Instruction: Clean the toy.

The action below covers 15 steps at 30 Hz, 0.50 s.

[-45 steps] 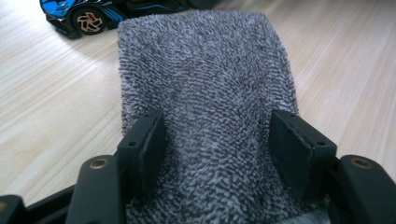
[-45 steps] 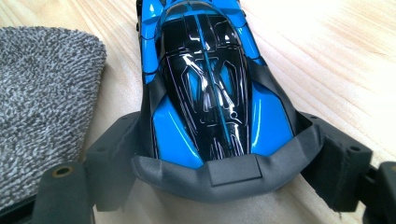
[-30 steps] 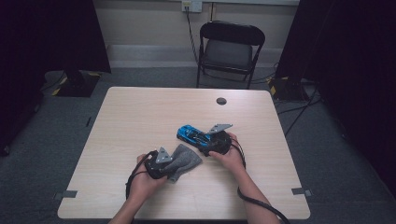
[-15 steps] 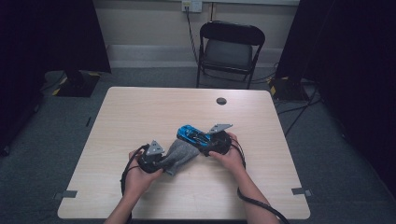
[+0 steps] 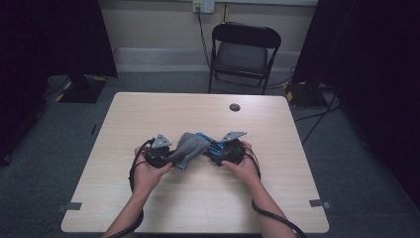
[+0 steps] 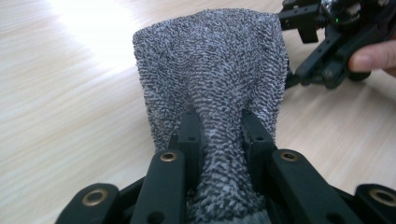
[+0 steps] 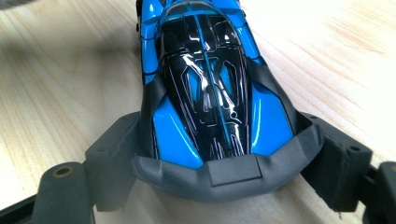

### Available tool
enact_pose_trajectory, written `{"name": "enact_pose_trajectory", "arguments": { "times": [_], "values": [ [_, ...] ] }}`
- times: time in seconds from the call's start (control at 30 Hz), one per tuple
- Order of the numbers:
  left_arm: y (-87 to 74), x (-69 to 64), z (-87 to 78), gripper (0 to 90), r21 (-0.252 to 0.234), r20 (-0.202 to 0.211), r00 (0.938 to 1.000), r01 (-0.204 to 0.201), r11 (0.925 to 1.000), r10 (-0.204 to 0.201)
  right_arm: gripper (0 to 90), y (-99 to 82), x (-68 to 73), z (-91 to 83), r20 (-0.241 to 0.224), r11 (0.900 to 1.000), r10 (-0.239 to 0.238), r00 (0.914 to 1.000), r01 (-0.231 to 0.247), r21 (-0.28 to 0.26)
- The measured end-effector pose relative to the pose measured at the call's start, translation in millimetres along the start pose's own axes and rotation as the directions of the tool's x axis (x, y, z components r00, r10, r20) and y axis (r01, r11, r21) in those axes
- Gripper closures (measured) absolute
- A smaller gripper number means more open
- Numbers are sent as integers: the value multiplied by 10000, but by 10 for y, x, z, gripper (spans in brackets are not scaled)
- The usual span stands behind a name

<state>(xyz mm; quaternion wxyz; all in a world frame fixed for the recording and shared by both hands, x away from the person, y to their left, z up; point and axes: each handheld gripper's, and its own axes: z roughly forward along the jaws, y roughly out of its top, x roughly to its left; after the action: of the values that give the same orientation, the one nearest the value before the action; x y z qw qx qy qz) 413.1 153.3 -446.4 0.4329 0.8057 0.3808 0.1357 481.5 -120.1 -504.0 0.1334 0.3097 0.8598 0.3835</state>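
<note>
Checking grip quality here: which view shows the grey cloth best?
The left gripper view: the grey cloth bunches between the left gripper jaws, its knit clear. The high view shows it small, draped toward the blue toy car. The right gripper view catches only a dark corner at top left.

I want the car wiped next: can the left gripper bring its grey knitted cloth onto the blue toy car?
Probably yes. The left gripper is shut on the grey knitted cloth, which already drapes toward the blue toy car held by the right gripper; nothing lies between them.
</note>
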Motion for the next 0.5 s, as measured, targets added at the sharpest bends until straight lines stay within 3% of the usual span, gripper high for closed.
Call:
{"name": "enact_pose_trajectory", "arguments": {
  "times": [0.1,0.13,0.3,0.4,0.5],
  "values": [
    [94,-40,121,743,67,31,9998,-197,9998,197,203,0,0,0,-2,10000,-4,10000,4,2],
    [152,-75,211,742,281,17,9991,-426,9987,426,203,0,0,0,-1,10000,-4,10000,4,1],
    [227,-179,397,741,578,191,9975,-687,9960,677,203,0,0,0,1,10000,-5,10000,5,-2],
    [260,-280,519,740,862,460,9939,-1037,9909,1000,203,0,-1,0,2,10000,-20,10000,20,-7],
    [268,-330,614,739,1141,372,9915,-1284,9851,1249,203,0,1,0,7,10000,4,10000,-4,-10]
  ]
}}
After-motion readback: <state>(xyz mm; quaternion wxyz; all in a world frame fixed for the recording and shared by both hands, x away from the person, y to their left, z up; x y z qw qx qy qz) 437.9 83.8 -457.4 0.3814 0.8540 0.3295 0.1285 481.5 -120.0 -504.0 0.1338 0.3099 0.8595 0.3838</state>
